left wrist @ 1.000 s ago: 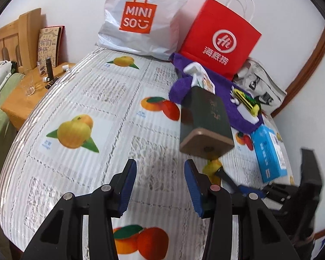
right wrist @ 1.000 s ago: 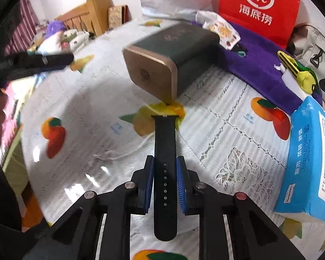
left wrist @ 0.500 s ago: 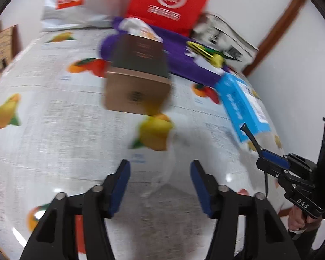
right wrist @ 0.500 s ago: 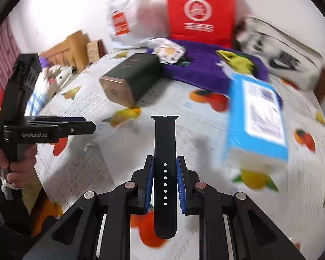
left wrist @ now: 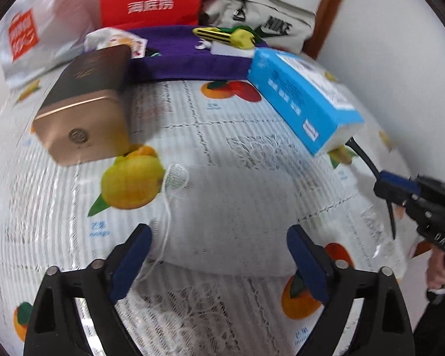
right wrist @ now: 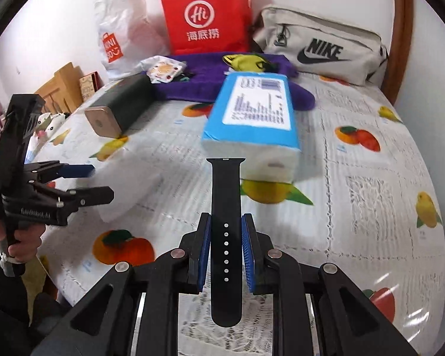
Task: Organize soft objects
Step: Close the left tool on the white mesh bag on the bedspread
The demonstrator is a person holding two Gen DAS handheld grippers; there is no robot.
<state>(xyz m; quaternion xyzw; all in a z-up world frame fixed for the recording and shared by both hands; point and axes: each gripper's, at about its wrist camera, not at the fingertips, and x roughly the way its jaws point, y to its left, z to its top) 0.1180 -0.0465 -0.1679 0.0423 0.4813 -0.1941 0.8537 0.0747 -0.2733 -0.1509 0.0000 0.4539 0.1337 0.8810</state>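
My right gripper (right wrist: pixel 225 246) is shut on a black watch strap (right wrist: pixel 226 195), held flat above the bed; the strap's tip also shows at the right of the left wrist view (left wrist: pixel 363 155). My left gripper (left wrist: pixel 219 255) is wide open, its blue pads either side of a white mesh drawstring pouch (left wrist: pixel 231 216) that lies on the fruit-print sheet (left wrist: pixel 59 207). In the right wrist view the left gripper (right wrist: pixel 80 182) is at the left edge and the pouch (right wrist: pixel 133 187) lies by it.
A blue tissue pack (right wrist: pixel 252 118), a dark box with a gold end (left wrist: pixel 86 109), a purple towel (right wrist: pixel 210 80) with a yellow-green toy (right wrist: pixel 246 60), a red bag (right wrist: pixel 206 14), a Miniso bag (right wrist: pixel 124 29) and a Nike pouch (right wrist: pixel 320 47) crowd the far side.
My left gripper swung right, came down over the white pouch and opened wider. My right gripper kept the strap, lifted and turned right toward the blue tissue pack.
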